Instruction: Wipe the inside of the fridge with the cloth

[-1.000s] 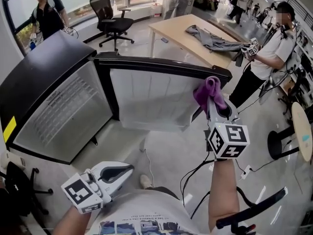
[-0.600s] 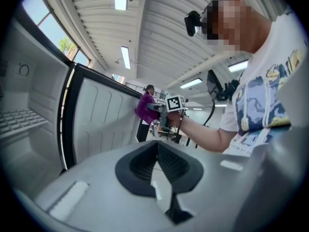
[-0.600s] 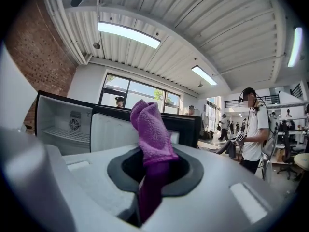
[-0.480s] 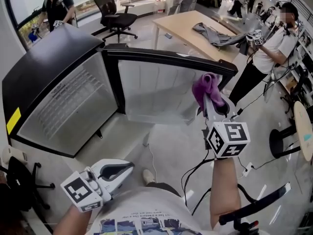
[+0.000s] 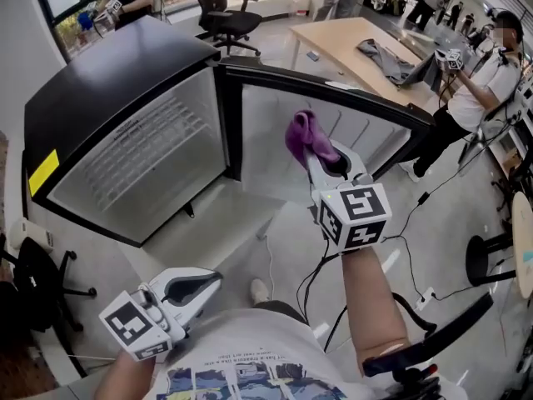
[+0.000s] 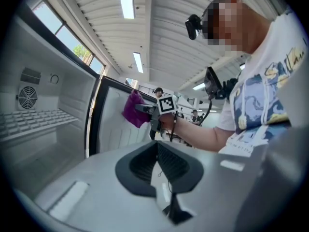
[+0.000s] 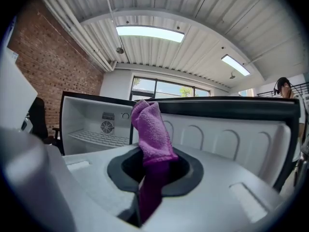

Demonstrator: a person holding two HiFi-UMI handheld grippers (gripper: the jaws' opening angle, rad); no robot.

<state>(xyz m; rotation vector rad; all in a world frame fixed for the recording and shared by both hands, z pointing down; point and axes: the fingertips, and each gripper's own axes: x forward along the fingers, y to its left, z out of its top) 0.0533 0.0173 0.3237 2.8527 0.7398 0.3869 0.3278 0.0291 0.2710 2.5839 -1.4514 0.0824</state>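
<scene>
A black fridge [image 5: 108, 73] stands with its door [image 5: 333, 127] swung wide, showing a white inside with a wire shelf [image 5: 137, 152]. My right gripper [image 5: 321, 161] is shut on a purple cloth [image 5: 306, 138], held in front of the door's inner side, apart from the fridge. The right gripper view shows the cloth [image 7: 150, 134] sticking up out of the jaws, with the fridge's inside [image 7: 94, 124] behind at left. My left gripper [image 5: 204, 282] hangs low by the person's body, jaws closed with nothing in them; the left gripper view shows the cloth [image 6: 135, 111] to the right of the shelf [image 6: 34, 122].
A wooden table [image 5: 366, 44] with a grey garment stands behind the door. A person [image 5: 479, 73] with grippers stands at the right. An office chair [image 5: 221, 11] is behind the fridge. Cables trail over the grey floor [image 5: 283, 257].
The view has turned left toward the fridge's open inside. My right gripper with the cloth has moved left across the door. The left gripper has stayed low.
</scene>
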